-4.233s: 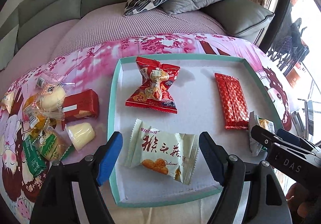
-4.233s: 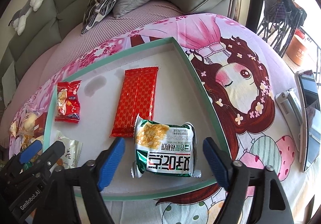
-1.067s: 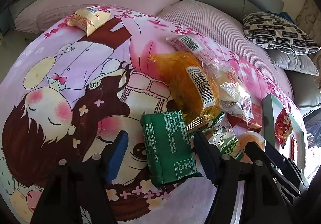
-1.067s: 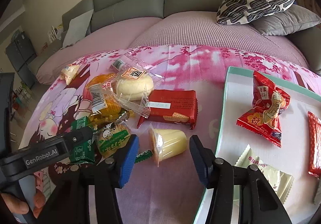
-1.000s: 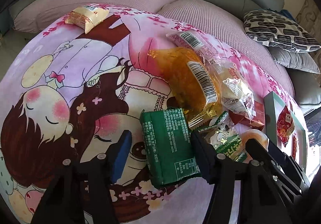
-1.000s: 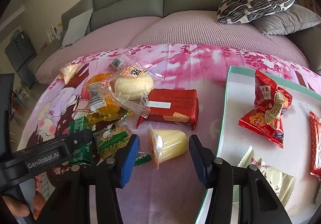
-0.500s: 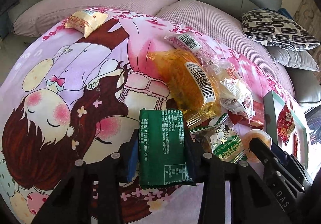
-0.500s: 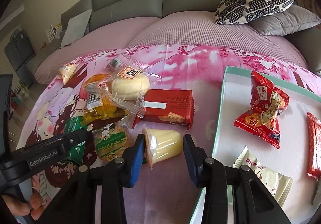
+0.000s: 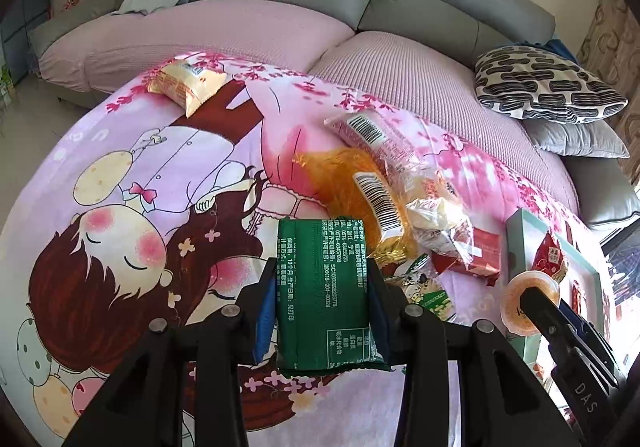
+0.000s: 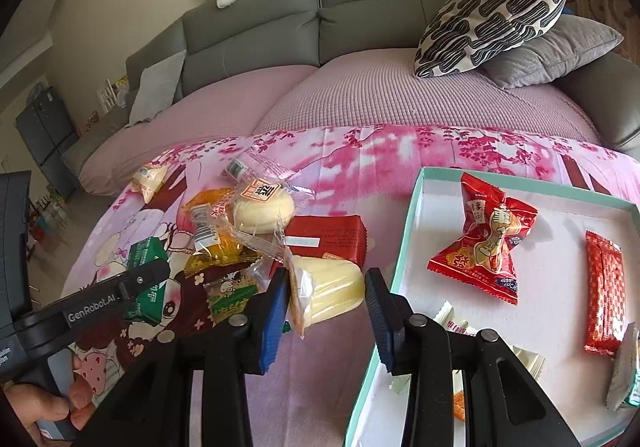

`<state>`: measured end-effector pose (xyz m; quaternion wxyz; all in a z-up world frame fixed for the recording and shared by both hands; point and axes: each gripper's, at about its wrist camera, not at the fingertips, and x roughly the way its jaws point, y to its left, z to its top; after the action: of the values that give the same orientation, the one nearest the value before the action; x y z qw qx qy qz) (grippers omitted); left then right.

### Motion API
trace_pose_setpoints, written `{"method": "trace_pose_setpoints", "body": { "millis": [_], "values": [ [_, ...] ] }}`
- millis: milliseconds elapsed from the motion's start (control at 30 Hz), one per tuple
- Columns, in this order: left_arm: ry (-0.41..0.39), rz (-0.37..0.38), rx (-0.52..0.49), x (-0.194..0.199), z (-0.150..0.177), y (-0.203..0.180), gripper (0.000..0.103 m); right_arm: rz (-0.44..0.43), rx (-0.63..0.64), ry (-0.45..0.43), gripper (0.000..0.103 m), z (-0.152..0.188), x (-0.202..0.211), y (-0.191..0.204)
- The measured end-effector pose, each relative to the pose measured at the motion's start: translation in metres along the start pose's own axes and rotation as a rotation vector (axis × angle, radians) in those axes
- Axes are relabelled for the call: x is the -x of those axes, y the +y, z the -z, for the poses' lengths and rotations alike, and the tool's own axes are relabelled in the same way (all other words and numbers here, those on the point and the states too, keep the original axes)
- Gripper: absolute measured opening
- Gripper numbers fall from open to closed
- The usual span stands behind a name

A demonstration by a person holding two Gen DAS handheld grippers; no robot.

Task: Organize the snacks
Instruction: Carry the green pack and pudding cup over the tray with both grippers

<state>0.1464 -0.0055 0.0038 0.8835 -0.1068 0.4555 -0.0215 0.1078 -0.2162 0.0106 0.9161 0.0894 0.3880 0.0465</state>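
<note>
My left gripper (image 9: 322, 311) is shut on a green snack packet (image 9: 326, 291), which lies on the pink cartoon cloth; the packet also shows in the right wrist view (image 10: 146, 279). My right gripper (image 10: 326, 295) is shut on a pale yellow jelly cup (image 10: 330, 287), which shows in the left wrist view (image 9: 530, 301) too. A pile of snacks sits beside both: an orange packet (image 9: 360, 191), a wrapped bun (image 10: 262, 209) and a red biscuit pack (image 10: 328, 239). The teal-rimmed white tray (image 10: 404, 247) holds a red twisted candy bag (image 10: 490, 239) and a red bar (image 10: 604, 287).
A yellow packet (image 9: 186, 85) lies alone at the cloth's far edge. A green-and-white packet (image 10: 232, 295) lies by my right gripper's left finger. A grey sofa with a patterned pillow (image 10: 492, 15) stands behind. A white snack (image 10: 460, 323) lies in the tray's near corner.
My left gripper has closed on the green packet. My right gripper has closed on the jelly cup. Both were over the tray several seconds ago.
</note>
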Motion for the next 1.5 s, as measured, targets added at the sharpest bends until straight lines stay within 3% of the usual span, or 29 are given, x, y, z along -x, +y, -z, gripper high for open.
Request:
{"method": "trace_pose_setpoints", "body": {
  "millis": [433,833,1233,1500],
  "values": [
    [-0.045,-0.004,0.013,0.016,-0.005,-0.005,0.042,0.039,-0.003,-0.043,0.041,-0.003,0.024,-0.015],
    [-0.078,0.023,-0.004,0.028,-0.008,-0.019,0.042,0.128,-0.011,-0.095,0.041,-0.004,0.048,-0.043],
    [-0.099,0.088,-0.103,0.038,-0.004,-0.064,0.042,0.239,-0.087,-0.116,0.041,-0.001,0.069,-0.089],
    [-0.086,0.17,-0.234,0.04,0.01,-0.118,0.042,0.345,-0.169,-0.119,0.041,0.007,0.083,-0.133]
  ]
}}
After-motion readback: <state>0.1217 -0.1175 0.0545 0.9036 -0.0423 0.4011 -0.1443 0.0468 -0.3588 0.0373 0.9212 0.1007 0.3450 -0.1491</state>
